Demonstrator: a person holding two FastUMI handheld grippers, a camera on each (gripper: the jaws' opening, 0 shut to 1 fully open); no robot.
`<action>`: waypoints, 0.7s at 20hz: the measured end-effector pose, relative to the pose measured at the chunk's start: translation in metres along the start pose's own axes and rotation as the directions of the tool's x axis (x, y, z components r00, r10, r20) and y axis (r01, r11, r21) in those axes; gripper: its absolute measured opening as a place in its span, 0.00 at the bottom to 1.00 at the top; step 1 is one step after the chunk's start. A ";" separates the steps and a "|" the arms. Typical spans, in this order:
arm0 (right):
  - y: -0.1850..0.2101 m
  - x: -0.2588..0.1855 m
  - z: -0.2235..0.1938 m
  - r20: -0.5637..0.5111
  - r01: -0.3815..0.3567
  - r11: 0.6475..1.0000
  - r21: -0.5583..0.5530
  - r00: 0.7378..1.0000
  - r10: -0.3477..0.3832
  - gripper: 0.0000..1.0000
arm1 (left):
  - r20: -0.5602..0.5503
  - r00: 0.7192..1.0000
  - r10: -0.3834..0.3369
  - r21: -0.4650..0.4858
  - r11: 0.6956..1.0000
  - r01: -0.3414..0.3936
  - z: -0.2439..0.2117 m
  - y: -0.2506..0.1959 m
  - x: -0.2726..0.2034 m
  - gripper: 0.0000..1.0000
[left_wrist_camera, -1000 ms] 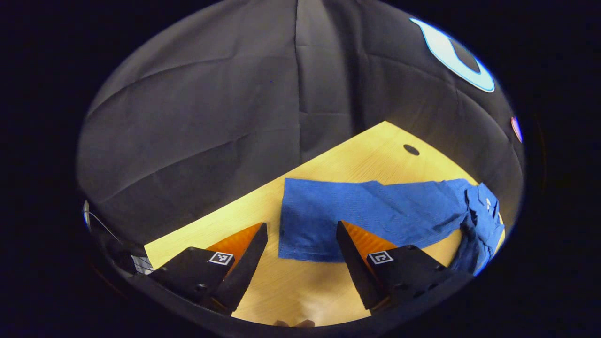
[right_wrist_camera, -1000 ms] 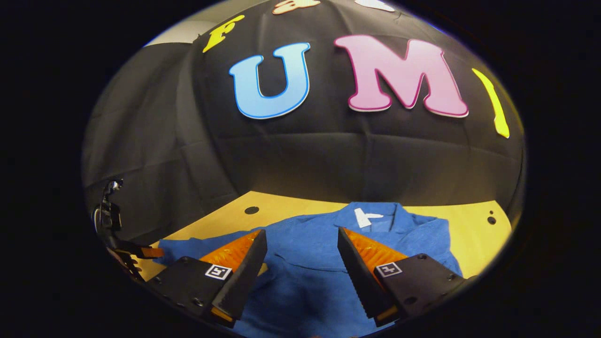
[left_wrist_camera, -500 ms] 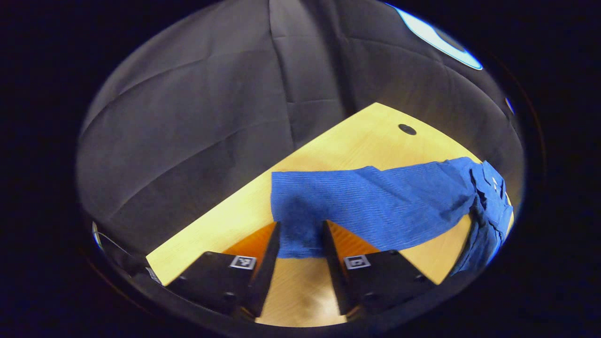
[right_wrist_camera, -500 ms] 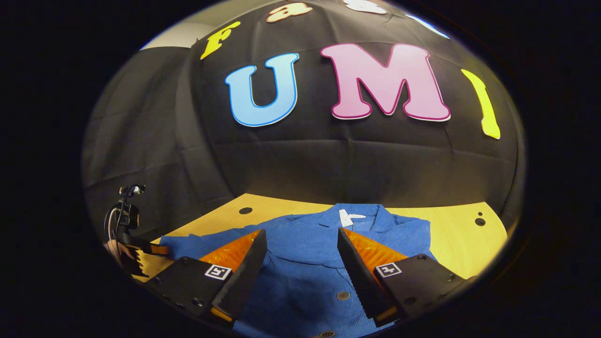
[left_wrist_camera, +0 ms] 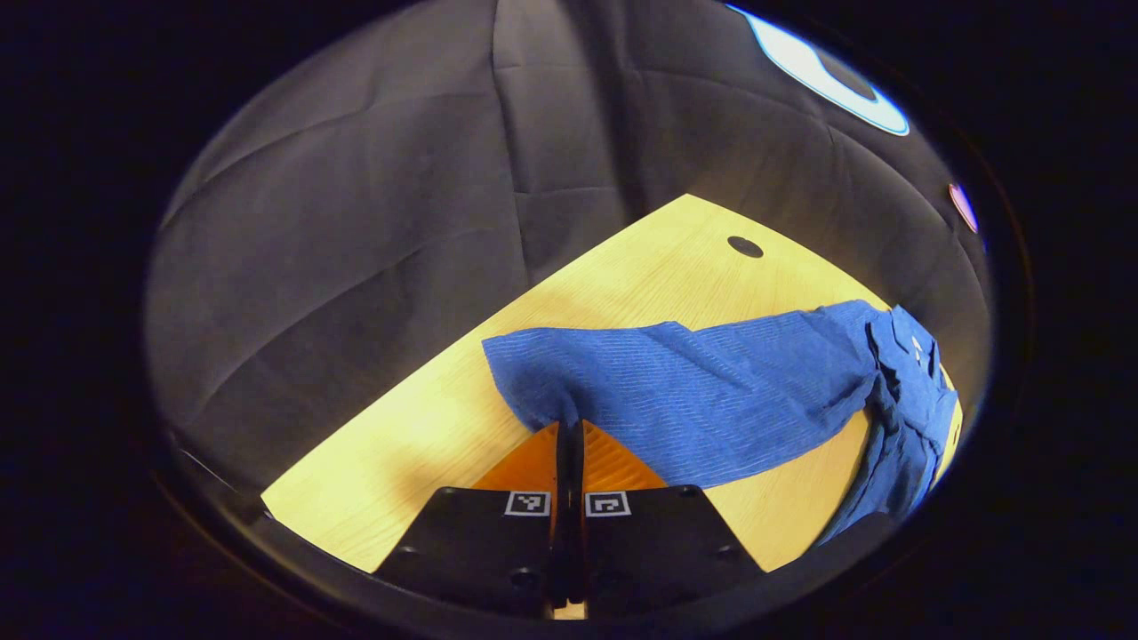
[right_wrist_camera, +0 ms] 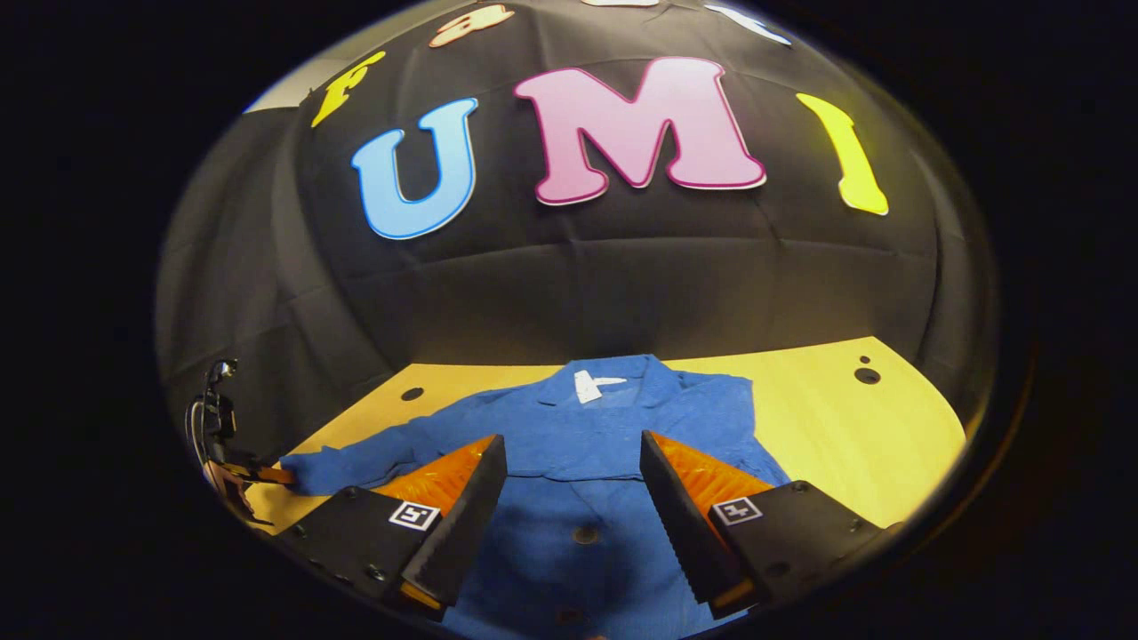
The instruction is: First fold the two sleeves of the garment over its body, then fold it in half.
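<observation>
Black cloth walls close the booth on the far sides of a pale wooden table (left_wrist_camera: 427, 427), whose edges run close along the cloth. Bare wood lies open to the left of the sleeve (left_wrist_camera: 676, 391) in the left gripper view and to the right of the shirt (right_wrist_camera: 605, 444) in the right gripper view. Round holes (left_wrist_camera: 745, 246) sit in the tabletop near its far corners. The blue shirt lies front up on the table, collar toward the back wall, buttons down its middle, a white tag (right_wrist_camera: 589, 386) at the neck. One sleeve stretches sideways from the body, flat along most of its length. The left gripper (left_wrist_camera: 569, 436) is clenched on the cuff end of that sleeve, fingers pressed together with cloth bunched between them. In the right gripper view that same gripper (right_wrist_camera: 236, 471) shows at the table's left edge, at the sleeve end. The right gripper (right_wrist_camera: 569, 498) hangs above the shirt's chest, its jaws wide apart, holding nothing; contact with the cloth cannot be judged.
</observation>
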State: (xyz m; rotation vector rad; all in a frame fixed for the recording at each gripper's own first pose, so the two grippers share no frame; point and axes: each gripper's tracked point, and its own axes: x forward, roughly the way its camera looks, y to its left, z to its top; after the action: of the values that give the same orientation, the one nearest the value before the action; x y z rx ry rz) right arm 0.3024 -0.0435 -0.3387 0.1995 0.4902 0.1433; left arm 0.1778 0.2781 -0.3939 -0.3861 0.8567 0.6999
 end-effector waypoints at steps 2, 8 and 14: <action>-0.020 -0.003 0.000 -0.001 0.035 0.999 -0.030 0.999 -0.035 0.95 | 0.062 0.998 0.014 0.026 1.000 -0.016 0.017 -0.007 -0.011 0.00; -0.050 -0.014 -0.009 -0.031 0.069 0.998 -0.011 0.997 -0.069 0.91 | 0.190 0.974 -0.125 0.121 0.987 0.103 0.066 -0.104 -0.058 0.00; -0.101 -0.034 -0.008 -0.031 0.136 0.991 -0.007 0.990 -0.136 0.95 | 0.239 0.901 -0.362 0.315 0.907 0.281 0.070 -0.286 -0.095 0.00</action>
State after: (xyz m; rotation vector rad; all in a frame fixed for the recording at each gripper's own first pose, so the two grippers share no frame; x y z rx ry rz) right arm 0.2779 -0.1467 -0.3534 0.1586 0.5327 0.0145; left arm 0.3733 0.0751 -0.2651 -0.1622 0.5757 0.3084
